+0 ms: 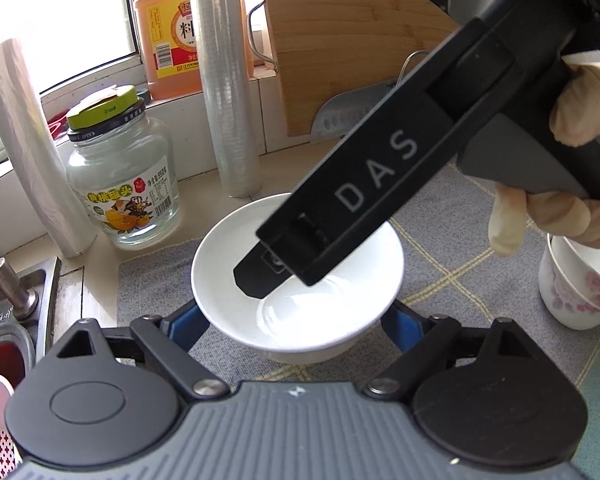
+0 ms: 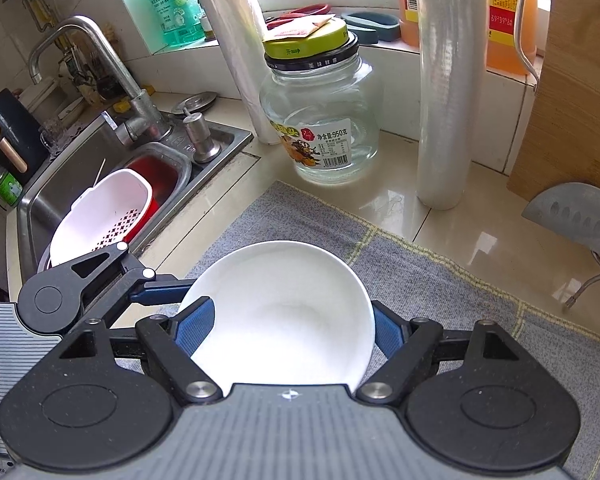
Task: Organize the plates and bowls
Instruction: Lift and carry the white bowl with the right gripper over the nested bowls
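Plainly, both tongs close on one white bowl (image 2: 278,312) above the grey mat (image 2: 440,280). The right tongs (image 2: 288,326) clamp its rim from either side, blue pads touching; the left tongs (image 1: 296,322) straddle the bowl's lower wall, seemingly gripping too. Beyond the bowl stand a glass jar (image 2: 320,120) and a film roll (image 2: 448,92), near but apart. A floral cup (image 1: 576,284) sits to the bowl's right.
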A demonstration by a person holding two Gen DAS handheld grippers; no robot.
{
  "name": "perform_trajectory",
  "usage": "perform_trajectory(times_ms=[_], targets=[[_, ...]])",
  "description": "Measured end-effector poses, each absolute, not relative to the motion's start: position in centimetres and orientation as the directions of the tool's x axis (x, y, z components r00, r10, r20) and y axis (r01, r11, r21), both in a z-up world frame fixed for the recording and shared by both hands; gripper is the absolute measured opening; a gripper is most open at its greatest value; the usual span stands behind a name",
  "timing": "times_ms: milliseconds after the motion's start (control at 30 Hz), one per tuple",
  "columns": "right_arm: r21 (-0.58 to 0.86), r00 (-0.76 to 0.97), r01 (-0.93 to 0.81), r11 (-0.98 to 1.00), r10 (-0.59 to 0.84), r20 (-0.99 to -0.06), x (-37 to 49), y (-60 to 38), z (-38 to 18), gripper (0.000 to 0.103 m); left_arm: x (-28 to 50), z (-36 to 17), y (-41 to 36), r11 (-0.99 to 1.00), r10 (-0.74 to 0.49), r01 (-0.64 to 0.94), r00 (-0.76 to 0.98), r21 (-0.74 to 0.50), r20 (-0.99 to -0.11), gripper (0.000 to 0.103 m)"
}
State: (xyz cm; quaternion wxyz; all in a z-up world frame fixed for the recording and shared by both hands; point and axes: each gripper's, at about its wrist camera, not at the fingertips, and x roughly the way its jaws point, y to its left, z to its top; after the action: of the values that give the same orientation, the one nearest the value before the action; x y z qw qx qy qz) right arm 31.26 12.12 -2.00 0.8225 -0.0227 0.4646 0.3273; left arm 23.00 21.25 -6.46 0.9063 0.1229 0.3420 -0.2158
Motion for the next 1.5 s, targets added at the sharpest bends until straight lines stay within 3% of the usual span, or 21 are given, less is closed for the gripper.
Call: perform_trajectory(times_ms=[1500], targets=[[0.265,0.499,-0.457,0.849,0.492,-0.714,17.8,-0.3,3.6,0.087,13.9,-1.1,11.5,0.736,-0.462,0.673,0.577,0.072,-0.673,0.091]])
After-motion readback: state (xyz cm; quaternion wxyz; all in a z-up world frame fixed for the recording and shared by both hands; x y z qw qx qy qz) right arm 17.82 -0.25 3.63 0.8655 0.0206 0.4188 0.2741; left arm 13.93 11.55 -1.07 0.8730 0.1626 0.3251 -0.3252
